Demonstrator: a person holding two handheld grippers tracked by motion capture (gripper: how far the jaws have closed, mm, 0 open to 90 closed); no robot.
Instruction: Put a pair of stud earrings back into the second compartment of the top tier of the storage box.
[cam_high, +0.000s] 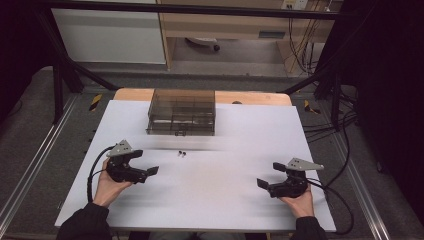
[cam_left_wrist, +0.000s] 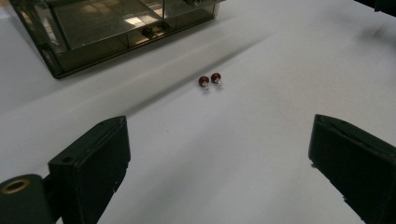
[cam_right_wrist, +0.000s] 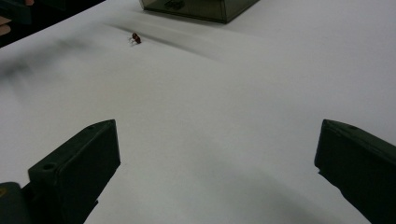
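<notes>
Nearest the person, the left gripper (cam_high: 142, 162) and right gripper (cam_high: 272, 174) rest low over the white table (cam_high: 210, 200), each with jaws spread wide and holding nothing. Further out, two small dark-red beads (cam_left_wrist: 210, 80), perhaps ear studs, lie touching. Beyond them sits the smoky clear compartment box (cam_high: 182, 111).

This looks like a lab room made for recording. A white bench (cam_high: 210, 200) stands inside a frame of black metal bars (cam_high: 65, 55), with dark curtains (cam_high: 390, 75) on the sides. Many cables (cam_high: 300, 45) hang and lie on the grey floor (cam_high: 30, 140) by the wall. Yellow and black tape (cam_high: 95, 101) marks the floor. A plain wooden desk (cam_high: 225, 25) stands behind.
</notes>
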